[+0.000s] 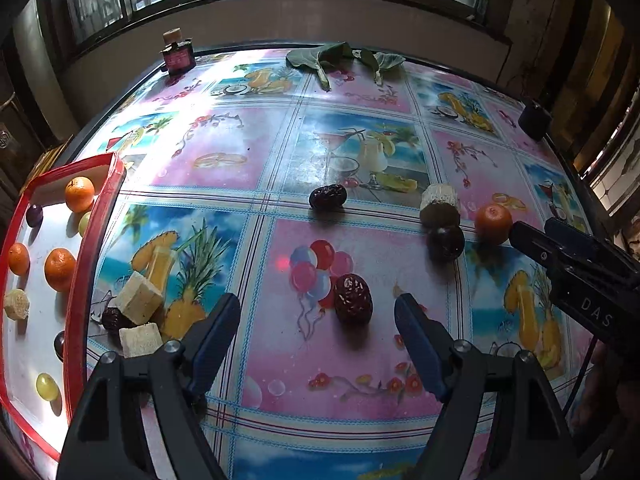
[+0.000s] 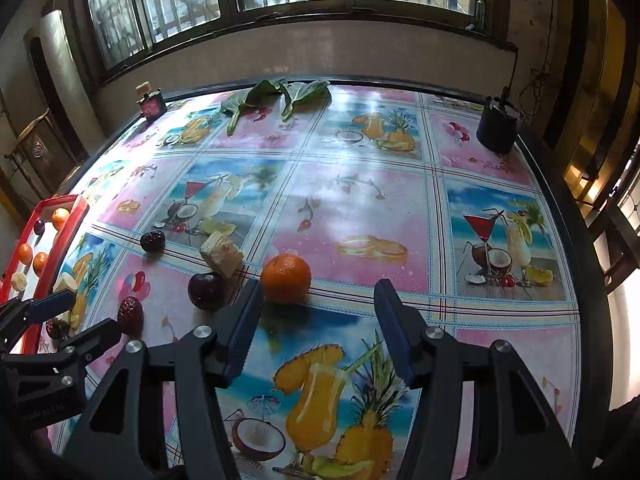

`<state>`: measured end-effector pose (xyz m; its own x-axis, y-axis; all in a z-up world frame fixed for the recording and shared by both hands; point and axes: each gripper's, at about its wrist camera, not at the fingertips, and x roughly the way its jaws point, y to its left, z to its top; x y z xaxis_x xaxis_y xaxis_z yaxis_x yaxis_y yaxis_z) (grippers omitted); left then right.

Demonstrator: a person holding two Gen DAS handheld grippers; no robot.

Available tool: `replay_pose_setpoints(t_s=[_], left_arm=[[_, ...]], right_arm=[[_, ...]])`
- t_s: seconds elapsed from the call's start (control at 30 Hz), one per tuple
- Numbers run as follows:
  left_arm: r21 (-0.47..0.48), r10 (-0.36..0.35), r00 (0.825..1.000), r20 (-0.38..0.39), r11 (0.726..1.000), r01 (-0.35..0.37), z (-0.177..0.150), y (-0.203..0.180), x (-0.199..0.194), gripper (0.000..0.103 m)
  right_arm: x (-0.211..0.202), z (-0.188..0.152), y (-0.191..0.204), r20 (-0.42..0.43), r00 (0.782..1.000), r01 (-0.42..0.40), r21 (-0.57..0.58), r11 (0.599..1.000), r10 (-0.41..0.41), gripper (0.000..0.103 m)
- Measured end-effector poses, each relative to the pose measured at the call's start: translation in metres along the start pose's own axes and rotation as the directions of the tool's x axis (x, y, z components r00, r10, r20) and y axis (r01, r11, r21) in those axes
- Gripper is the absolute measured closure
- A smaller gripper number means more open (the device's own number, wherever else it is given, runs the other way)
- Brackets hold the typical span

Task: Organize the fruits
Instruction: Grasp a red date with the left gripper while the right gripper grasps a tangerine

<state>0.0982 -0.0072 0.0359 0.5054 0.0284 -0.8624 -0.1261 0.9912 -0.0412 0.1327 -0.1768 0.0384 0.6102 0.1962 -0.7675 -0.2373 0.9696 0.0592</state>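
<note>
Fruits: loose pieces lie scattered on a table [image 1: 248, 152] under a bright fruit-print cloth; others already sit in a red-rimmed tray [image 1: 80, 280] far off to the left gripper's left.
Left gripper [image 1: 318, 322]: jaws spread wide, holding nothing, low over the table.
Red date [image 1: 353, 299]: wrinkled, dark red, lying between the left gripper's fingertips and a little ahead of them, touching neither.
Right gripper [image 2: 318, 300]: jaws wide apart, empty.
Orange [image 2: 286, 279]: small and round, just ahead of the right gripper, close against its left finger rather than centred in the gap.
Near the orange: a dark plum [image 2: 207, 291] and a pale cut chunk [image 2: 222, 257], ahead and to the right gripper's left.
Further off: a second date [image 1: 327, 197], ahead of the left gripper, well apart.
Tray contents: oranges, grapes and a pale slice, spaced apart.
Step in hand: judged to be the approach, each gripper lining up on one fruit.
Next move: the left gripper likely needs to ease forward around the date, then close gently; the right should shift left to centre the orange, which may roll if nudged.
</note>
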Motion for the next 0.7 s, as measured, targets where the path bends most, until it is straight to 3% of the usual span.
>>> replay_pose_setpoints(t_s=[0.2, 0.33, 0.4, 0.47, 0.57, 0.63, 0.7], left_arm=[[-0.041, -0.018, 0.999, -0.049, 0.999, 0.016, 0.003, 0.003, 0.018, 0.024], [-0.026, -0.012, 1.0, -0.022, 1.0, 0.011, 0.002, 0.003, 0.02, 0.026], [-0.016, -0.011, 1.0, -0.012, 1.0, 0.01, 0.003, 0.003, 0.02, 0.027], [0.002, 0.0, 1.0, 0.004, 1.0, 0.0, 0.002, 0.002, 0.02, 0.033], [0.036, -0.003, 0.999, 0.033, 0.999, 0.001, 0.003, 0.003, 0.018, 0.058], [0.031, -0.009, 0.999, 0.034, 0.999, 0.008, 0.004, 0.006, 0.017, 0.08], [0.016, -0.023, 0.999, 0.029, 1.0, 0.022, 0.005, 0.01, 0.017, 0.085]], right_arm=[[0.021, 0.005, -0.003, -0.028, 0.999, -0.043, -0.028, 0.999, 0.042, 0.04], [0.029, 0.006, 0.007, -0.031, 0.998, -0.056, -0.074, 0.996, 0.054, 0.04], [0.034, 0.006, 0.013, -0.05, 0.997, -0.067, -0.102, 0.993, 0.062, 0.047], [0.037, 0.004, 0.016, -0.063, 0.997, -0.058, -0.119, 0.991, 0.051, 0.066], [0.036, 0.0, 0.018, -0.047, 0.998, -0.035, -0.125, 0.992, 0.029, 0.067], [0.033, -0.002, 0.017, -0.04, 0.999, -0.026, -0.122, 0.992, 0.021, 0.067], [0.03, -0.005, 0.016, -0.038, 0.999, -0.016, -0.115, 0.993, 0.012, 0.067]])
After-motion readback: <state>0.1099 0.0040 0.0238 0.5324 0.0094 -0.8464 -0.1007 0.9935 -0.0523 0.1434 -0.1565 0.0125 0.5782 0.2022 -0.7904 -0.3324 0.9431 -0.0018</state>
